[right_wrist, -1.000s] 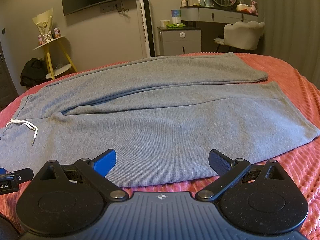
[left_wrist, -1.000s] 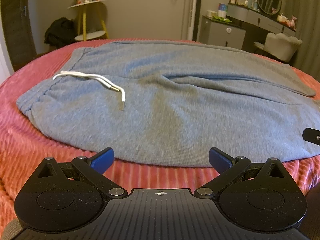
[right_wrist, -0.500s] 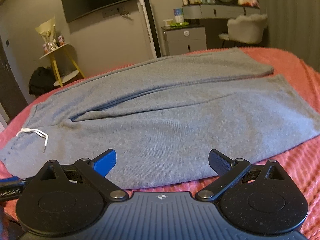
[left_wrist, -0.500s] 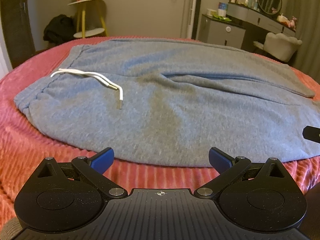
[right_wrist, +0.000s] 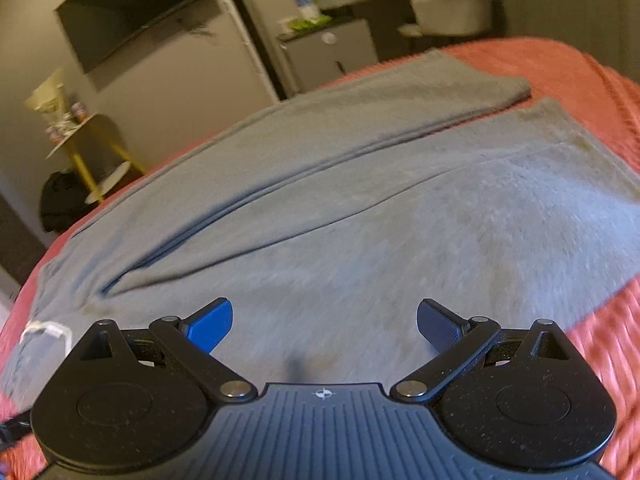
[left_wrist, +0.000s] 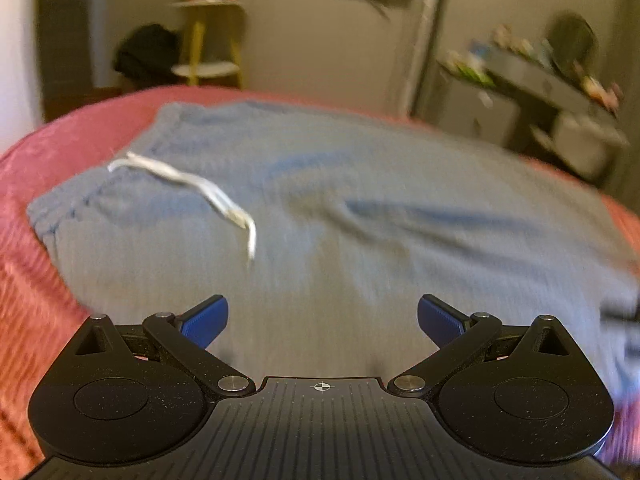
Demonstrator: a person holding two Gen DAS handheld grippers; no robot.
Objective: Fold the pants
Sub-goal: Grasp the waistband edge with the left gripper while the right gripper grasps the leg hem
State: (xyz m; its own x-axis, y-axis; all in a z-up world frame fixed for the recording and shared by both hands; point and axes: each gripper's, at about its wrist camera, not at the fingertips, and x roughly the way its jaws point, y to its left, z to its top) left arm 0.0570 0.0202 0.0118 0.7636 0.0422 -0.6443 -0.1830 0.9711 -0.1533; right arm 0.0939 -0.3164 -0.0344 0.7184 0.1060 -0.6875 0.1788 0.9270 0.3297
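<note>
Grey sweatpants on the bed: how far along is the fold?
Done: grey sweatpants lie flat on the red ribbed bedspread, legs side by side. In hand: nothing; left gripper and right gripper are open over the near edge. Left: every fold.

Dim warm light, heavy motion blur, fisheye-curved edges.
</note>
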